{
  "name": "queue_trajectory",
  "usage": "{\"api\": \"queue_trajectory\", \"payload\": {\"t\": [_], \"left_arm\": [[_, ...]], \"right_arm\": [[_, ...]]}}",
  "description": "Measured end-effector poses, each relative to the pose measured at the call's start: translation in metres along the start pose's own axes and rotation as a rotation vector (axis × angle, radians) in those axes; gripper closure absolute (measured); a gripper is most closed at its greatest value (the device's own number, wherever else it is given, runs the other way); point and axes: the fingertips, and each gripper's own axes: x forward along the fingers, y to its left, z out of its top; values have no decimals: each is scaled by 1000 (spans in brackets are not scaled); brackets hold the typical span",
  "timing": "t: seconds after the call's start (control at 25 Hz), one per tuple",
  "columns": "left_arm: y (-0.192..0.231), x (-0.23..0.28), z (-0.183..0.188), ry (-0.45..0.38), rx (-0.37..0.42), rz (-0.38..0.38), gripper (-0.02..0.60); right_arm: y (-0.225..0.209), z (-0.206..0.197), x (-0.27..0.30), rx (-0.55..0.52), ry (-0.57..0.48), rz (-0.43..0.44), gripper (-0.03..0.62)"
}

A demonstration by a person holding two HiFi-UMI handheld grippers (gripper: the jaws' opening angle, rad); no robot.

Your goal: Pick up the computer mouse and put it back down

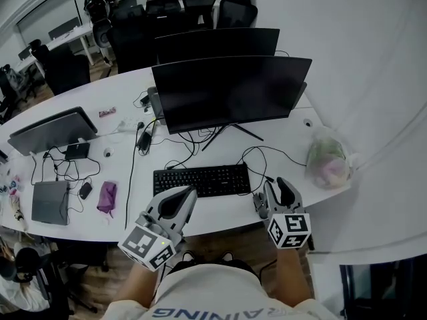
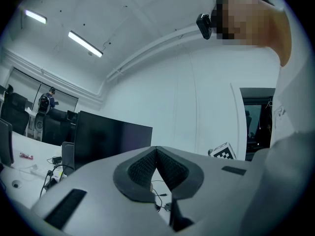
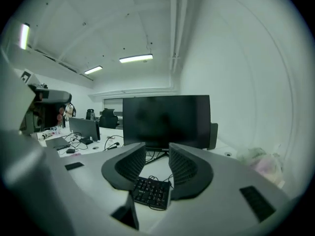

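Observation:
A small dark grey computer mouse (image 1: pixel 257 205) seems to lie on the white desk (image 1: pixel 220 209) just right of the keyboard, its cable curling away behind it; my right gripper partly covers it. The right gripper (image 1: pixel 277 184) hangs above that spot, pointing toward the monitors. In the right gripper view its jaws (image 3: pixel 157 149) stand apart, open, with only the distant keyboard (image 3: pixel 151 191) showing through the gap. My left gripper (image 1: pixel 190 192) hovers over the desk's near edge below the keyboard. In the left gripper view its pads (image 2: pixel 156 150) meet at the tips, shut on nothing.
A black keyboard (image 1: pixel 201 180) lies before two dark monitors (image 1: pixel 230 99). A plastic bag (image 1: pixel 327 160) sits at the desk's right end. To the left are a closed laptop (image 1: pixel 50 202), a purple cloth (image 1: pixel 107 197), another small mouse (image 1: pixel 85 190) and loose cables. Office chairs stand behind.

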Motion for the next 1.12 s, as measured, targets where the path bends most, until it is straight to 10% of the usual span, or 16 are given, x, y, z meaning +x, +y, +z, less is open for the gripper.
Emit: {"api": "queue_trajectory", "payload": {"t": [0.2,1.12], "left_arm": [[-1,-5,4,-10,3,-10,577],[0,-18,10,-30,6,-43,577]], "right_arm": [[9,40,-20,-5,-108,-9,527],[49,111,-72,-75,-265,27,572]]}}
